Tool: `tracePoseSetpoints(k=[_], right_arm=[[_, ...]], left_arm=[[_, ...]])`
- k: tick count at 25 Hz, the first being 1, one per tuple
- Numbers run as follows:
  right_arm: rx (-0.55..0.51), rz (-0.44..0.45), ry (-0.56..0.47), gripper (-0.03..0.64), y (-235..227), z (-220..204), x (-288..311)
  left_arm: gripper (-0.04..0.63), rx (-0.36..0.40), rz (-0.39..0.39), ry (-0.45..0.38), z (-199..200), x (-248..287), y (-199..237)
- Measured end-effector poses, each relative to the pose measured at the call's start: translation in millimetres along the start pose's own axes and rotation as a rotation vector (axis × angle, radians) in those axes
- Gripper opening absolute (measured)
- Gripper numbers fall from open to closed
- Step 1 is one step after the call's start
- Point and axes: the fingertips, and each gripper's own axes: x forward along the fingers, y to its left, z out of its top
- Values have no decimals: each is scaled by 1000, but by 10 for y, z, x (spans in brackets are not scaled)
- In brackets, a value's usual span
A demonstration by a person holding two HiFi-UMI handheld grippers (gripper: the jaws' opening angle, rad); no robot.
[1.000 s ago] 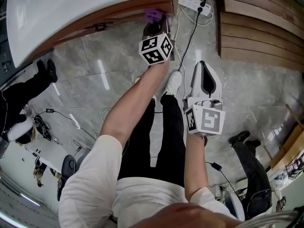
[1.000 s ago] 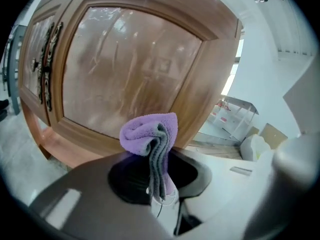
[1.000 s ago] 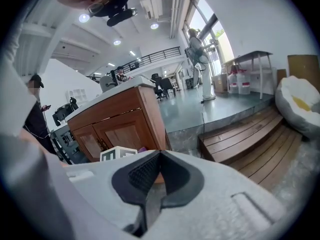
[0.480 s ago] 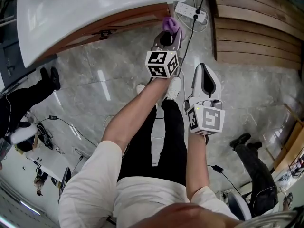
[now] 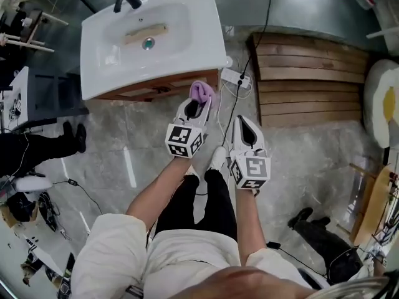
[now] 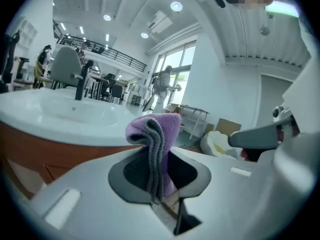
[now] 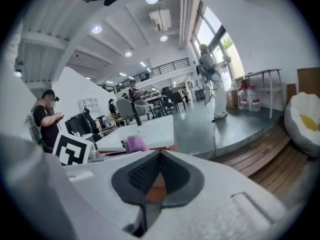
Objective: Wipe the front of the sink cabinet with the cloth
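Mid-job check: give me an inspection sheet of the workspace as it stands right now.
Surface: wooden cabinet front under white sink; dirt not discernible.
Job's things: purple cloth at cabinet's right end; contact unclear.
Clutter: power strip on floor beside cabinet.
Grippers: left gripper shut on cloth; right gripper shut, empty, short of the cabinet.
Cables: black cable runs from power strip away past the sink.
Surroundings: slatted wooden platform right; bystander's legs left.
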Motion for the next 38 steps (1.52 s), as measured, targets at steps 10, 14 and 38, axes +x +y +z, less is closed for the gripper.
tracePoseSetpoints(k=[10,14,38], right_arm=[[-70,131,-61,-2,1091,1270,-848],[-93,182,-123,-2,1481,1720,-1055],[-215,360,-238,-2,2797,2339,-1543]], left_arm=[[64,28,8,-109,1663,-1643,-529],[65,87,37,-196,2263,-2183,-599],[66,160,115,-370,3014,-3486,-721]])
